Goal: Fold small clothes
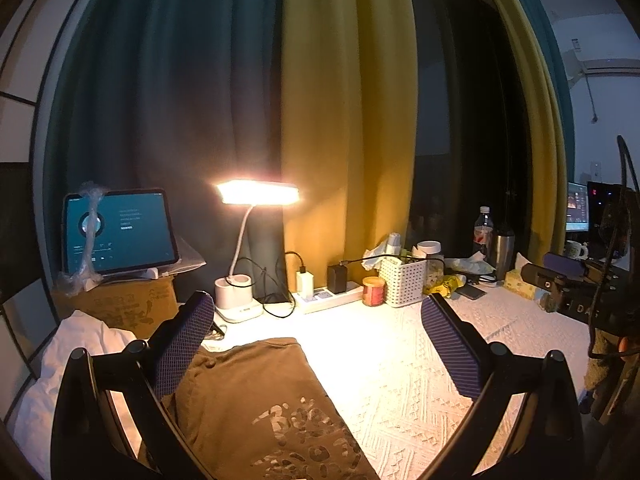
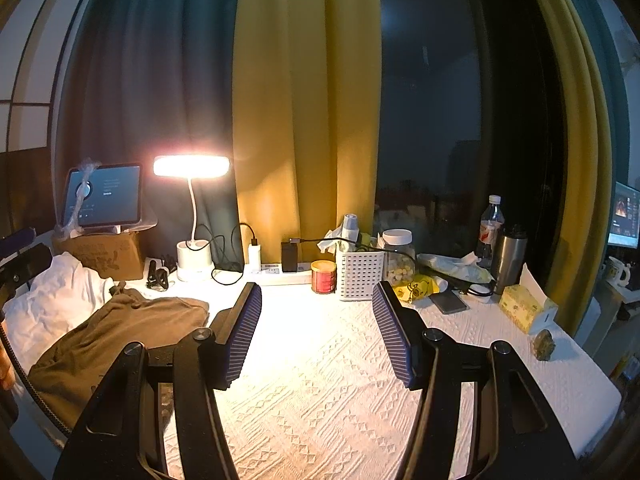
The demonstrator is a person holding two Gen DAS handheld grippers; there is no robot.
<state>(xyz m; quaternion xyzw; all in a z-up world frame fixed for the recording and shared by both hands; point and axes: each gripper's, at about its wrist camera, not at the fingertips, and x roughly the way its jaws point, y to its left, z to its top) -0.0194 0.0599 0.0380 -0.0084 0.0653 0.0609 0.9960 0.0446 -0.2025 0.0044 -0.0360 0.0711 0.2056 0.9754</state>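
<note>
A brown printed garment (image 1: 260,408) lies on the white textured cloth (image 1: 400,380), under and between my left gripper's fingers. My left gripper (image 1: 316,320) is open and empty, hovering above the garment's upper edge. In the right wrist view the same brown garment (image 2: 120,328) lies bunched at the left. My right gripper (image 2: 316,312) is open and empty, above bare white cloth (image 2: 320,400) to the right of the garment. The right gripper also shows at the far right of the left wrist view (image 1: 560,272). A white garment (image 2: 52,296) lies beyond the brown one.
Along the back edge stand a lit desk lamp (image 1: 258,194), a tablet (image 1: 120,232) on a cardboard box, a power strip (image 1: 328,296), a red can (image 2: 323,276), a white basket (image 2: 360,272), a jar, bottles (image 2: 490,224) and a tissue box (image 2: 524,304).
</note>
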